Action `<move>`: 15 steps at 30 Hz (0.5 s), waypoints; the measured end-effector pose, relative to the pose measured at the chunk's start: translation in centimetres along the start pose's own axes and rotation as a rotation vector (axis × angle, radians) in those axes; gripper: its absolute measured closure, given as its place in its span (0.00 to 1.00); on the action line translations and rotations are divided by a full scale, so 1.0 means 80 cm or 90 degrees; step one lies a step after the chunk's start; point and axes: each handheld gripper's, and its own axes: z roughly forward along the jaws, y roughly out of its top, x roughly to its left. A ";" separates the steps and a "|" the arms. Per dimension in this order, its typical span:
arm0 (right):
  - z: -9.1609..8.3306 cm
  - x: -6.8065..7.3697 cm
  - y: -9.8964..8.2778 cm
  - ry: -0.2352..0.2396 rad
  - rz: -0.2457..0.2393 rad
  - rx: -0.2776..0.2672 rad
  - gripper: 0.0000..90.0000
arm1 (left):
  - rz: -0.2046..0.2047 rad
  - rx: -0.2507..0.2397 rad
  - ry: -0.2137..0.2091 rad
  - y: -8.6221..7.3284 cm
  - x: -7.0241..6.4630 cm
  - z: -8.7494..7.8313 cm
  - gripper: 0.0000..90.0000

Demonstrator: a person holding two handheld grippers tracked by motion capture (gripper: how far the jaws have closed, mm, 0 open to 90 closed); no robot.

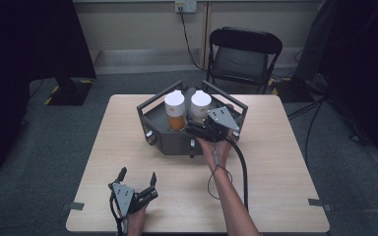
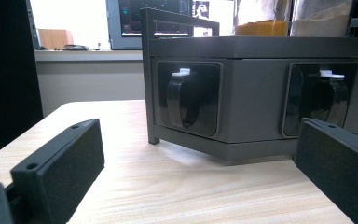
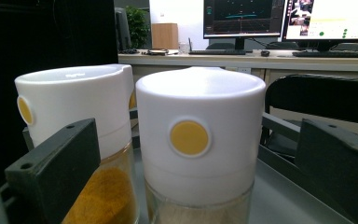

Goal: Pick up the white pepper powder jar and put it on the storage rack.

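Right gripper (image 1: 203, 127) spread wide around white-capped clear glass spice jar (image 3: 196, 140), frame centre, ungrasped; judged next: clench. Left gripper (image 1: 138, 177) released, idle on bench (image 1: 275, 172).

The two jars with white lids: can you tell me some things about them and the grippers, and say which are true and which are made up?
1. Both jars stand inside the dark tray. True.
2. The left jar holds orange powder. True.
3. The right gripper is squeezing the right jar tight. False: its fingers stand wide on either side of that jar, not pressing it.
4. The left gripper is lifting the tray. False: it rests open near the table edge, apart from the tray.
5. Each white lid has a round yellow spot. True.
6. One jar has tipped over. False: both stand upright, side by side.
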 end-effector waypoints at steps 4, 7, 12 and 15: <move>-0.005 -0.002 -0.004 0.005 0.007 -0.004 0.00 | 0.000 0.000 0.000 0.000 0.000 0.000 0.01; -0.007 -0.003 -0.005 0.006 0.013 -0.004 0.00 | 0.000 0.000 0.000 0.000 0.000 0.000 0.01; -0.013 -0.005 -0.006 0.008 0.013 -0.007 0.00 | 0.000 0.000 0.000 0.000 0.000 0.000 0.01; -0.015 -0.005 -0.005 0.007 0.011 -0.005 0.00 | 0.000 0.000 0.000 0.000 0.000 0.000 0.01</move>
